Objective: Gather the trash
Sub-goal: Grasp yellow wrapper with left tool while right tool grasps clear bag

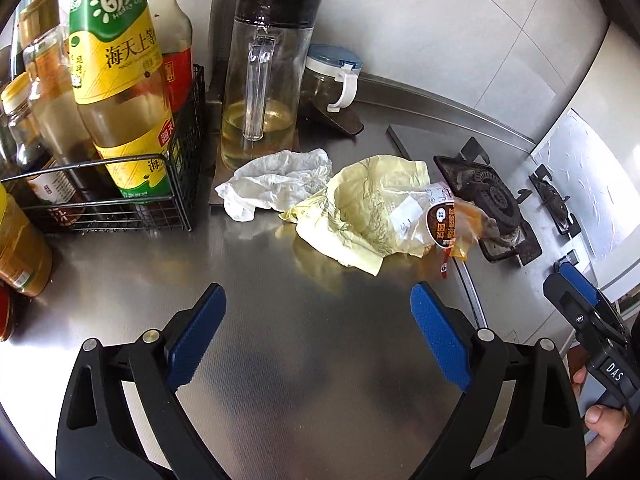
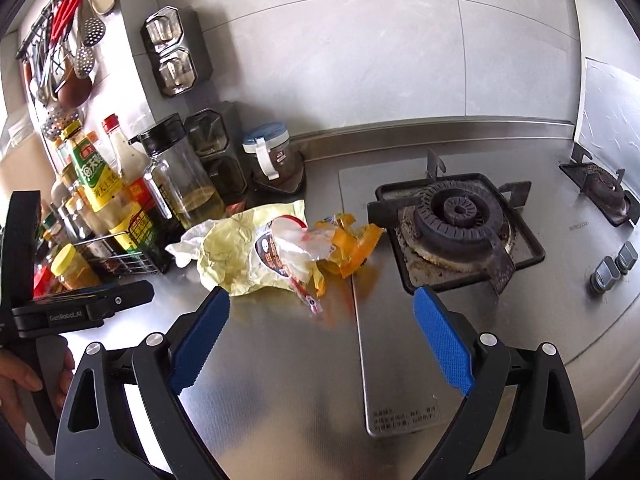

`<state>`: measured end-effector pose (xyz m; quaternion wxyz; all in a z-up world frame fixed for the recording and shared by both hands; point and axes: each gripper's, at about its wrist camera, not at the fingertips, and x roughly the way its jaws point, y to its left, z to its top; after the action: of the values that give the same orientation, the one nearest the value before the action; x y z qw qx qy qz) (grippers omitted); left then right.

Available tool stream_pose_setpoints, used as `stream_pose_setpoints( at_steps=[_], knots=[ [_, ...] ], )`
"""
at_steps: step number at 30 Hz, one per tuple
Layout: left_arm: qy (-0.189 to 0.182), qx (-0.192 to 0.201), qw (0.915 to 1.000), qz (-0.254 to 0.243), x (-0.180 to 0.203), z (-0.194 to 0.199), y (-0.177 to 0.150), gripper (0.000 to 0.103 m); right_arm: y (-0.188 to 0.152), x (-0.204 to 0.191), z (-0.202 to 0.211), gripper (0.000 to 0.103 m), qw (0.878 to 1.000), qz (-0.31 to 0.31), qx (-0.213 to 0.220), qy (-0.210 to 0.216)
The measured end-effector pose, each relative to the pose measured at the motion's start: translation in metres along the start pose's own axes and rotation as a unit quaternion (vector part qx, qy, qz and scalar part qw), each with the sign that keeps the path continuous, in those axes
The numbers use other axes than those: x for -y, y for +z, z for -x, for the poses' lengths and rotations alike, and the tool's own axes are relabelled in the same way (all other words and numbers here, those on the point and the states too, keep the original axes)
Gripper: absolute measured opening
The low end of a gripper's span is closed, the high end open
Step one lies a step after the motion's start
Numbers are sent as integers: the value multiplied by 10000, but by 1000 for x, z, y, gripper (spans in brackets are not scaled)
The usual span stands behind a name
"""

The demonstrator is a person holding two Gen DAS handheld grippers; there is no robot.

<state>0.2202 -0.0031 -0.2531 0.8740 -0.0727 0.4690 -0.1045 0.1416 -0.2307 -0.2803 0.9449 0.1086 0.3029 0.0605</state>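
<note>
A pile of trash lies on the steel counter: a crumpled white tissue (image 1: 276,184) (image 2: 186,245), a crumpled pale yellow wrapper (image 1: 360,208) (image 2: 236,256), a clear plastic bag with a brown label (image 1: 436,216) (image 2: 288,252) and an orange wrapper (image 1: 466,220) (image 2: 352,248). My left gripper (image 1: 318,300) is open and empty, a little short of the pile. My right gripper (image 2: 322,304) is open and empty, just in front of the pile, and shows at the right edge of the left wrist view (image 1: 576,280).
A black wire rack of sauce bottles (image 1: 120,120) (image 2: 116,236) stands left. An oil jug (image 1: 264,80) (image 2: 180,184) and a blue-lidded jar (image 1: 332,76) (image 2: 272,152) stand behind the trash. A gas burner (image 1: 488,204) (image 2: 456,224) is right of it.
</note>
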Motion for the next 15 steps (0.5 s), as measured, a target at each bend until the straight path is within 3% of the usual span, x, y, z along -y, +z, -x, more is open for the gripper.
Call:
stream_pose_setpoints(
  at_steps=[6,15],
  knots=[
    [67,-185,9997,115,-10,-33,24,79,10,-11,-33,74,9997,169,-140,66],
    [149,-313,9994,68,-11,-70,42,78,19,2,-63,70,9985,-359,-304,289]
  ],
)
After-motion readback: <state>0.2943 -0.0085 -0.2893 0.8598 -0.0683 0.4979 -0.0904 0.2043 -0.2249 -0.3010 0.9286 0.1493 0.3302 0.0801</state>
